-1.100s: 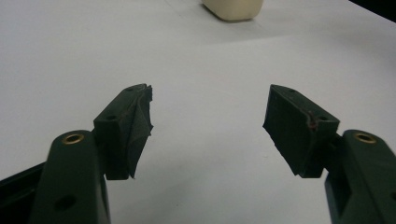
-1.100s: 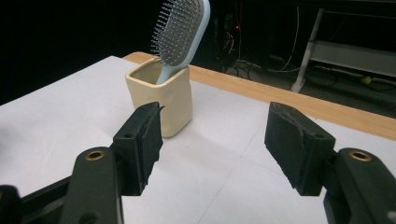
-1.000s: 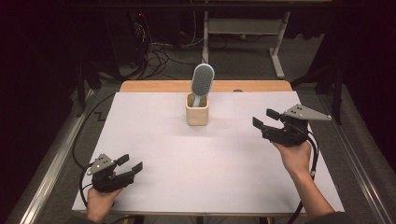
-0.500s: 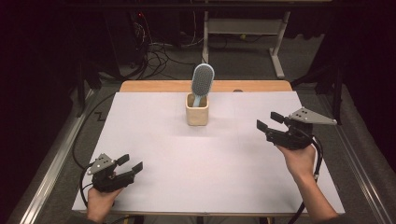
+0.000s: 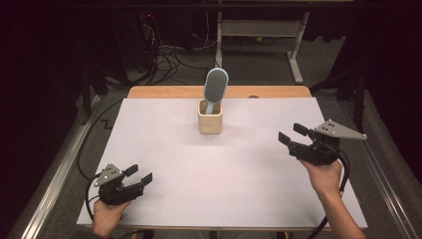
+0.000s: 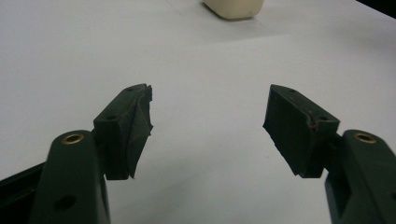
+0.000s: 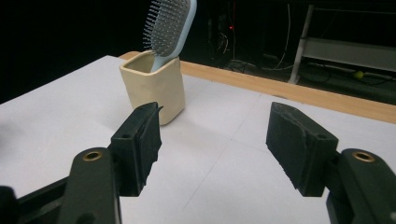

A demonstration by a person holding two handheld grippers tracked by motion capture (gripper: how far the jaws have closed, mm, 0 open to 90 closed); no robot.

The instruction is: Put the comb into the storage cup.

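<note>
While the left gripper [image 5: 141, 179] rests low with jaws wide and empty, the right gripper [image 5: 292, 134] hovers level, jaws also apart and empty, aimed toward the hairbrush [image 5: 216, 87] standing in its cup [image 5: 209, 119] ahead.

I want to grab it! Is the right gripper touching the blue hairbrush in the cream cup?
Apart. In the high view, bare white table lies between the right gripper and the blue hairbrush.

Pale blue hairbrush [image 5: 215, 88] stands handle-down, tilted, in cream square cup [image 5: 209, 117]; cup upright, mid-table toward far edge, on white sheet.
</note>
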